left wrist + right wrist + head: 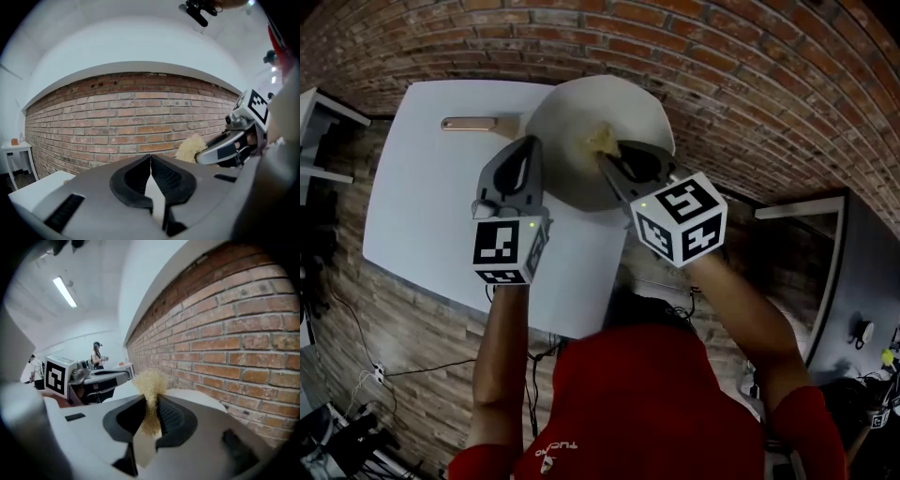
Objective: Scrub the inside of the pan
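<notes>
— Two jaws of the right gripper (150, 398) clenched on what?
— Yellow scrub pad (150, 380), held inside the pan (572, 122) (pale, on the white table (422, 187)).
— Left gripper (151, 158)?
— Jaws pressed together at the pan's left rim, nothing visible between them.

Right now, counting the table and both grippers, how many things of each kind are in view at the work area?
Pan: 1
Scrubber: 1
Grippers: 2, the left gripper and the right gripper
Table: 1
Total: 5
</notes>
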Motion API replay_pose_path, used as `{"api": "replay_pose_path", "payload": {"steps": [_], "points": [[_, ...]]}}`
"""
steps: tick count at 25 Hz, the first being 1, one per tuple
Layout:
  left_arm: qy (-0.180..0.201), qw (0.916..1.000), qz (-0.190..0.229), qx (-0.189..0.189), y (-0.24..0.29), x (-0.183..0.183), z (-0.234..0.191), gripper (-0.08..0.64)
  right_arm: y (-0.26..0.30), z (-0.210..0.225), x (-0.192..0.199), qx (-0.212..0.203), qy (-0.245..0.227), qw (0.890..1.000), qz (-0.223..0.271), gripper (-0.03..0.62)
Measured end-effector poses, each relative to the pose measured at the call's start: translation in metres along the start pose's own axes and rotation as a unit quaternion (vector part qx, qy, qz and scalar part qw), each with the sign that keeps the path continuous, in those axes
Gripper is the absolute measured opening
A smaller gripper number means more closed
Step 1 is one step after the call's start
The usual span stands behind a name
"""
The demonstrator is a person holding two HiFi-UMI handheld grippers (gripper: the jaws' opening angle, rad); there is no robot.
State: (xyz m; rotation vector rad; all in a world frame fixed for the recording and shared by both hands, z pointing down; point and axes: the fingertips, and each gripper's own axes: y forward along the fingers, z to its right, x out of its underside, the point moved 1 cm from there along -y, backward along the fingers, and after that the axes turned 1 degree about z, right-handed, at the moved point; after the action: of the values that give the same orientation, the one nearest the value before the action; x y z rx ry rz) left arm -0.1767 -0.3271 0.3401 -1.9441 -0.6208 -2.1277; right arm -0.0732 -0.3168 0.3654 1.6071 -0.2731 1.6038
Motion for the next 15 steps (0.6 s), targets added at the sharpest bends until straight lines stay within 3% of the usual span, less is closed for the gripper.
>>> {"api": "replay_pose_path", "payload": {"steps": [3, 7, 11, 15], "points": [[-0.013, 0.9996, 0.024, 0.005, -0.012, -0.019, 0.015, 0.014, -0.028, -0.006, -0.025, 0.004, -0.022, 0.994, 0.102, 0.075], [-0.02, 0.9939, 0.107, 0.019, -0.022, -0.061, 0.04, 0.014, -0.062, -0.017, -0.051, 0.002, -0.069, 0.978, 0.198, 0.075], [-0.014, 0.9907, 0.129, 0.039, -0.033, -0.078, 0.068, 0.014, -0.087, -0.029, -0.06, -0.003, -0.096, 0.965, 0.244, 0.075], [-0.01, 0.9892, 0.141, 0.04, -0.048, -0.089, 0.086, 0.014, -0.105, -0.036, -0.056, -0.002, -0.089, 0.961, 0.264, 0.075]]}}
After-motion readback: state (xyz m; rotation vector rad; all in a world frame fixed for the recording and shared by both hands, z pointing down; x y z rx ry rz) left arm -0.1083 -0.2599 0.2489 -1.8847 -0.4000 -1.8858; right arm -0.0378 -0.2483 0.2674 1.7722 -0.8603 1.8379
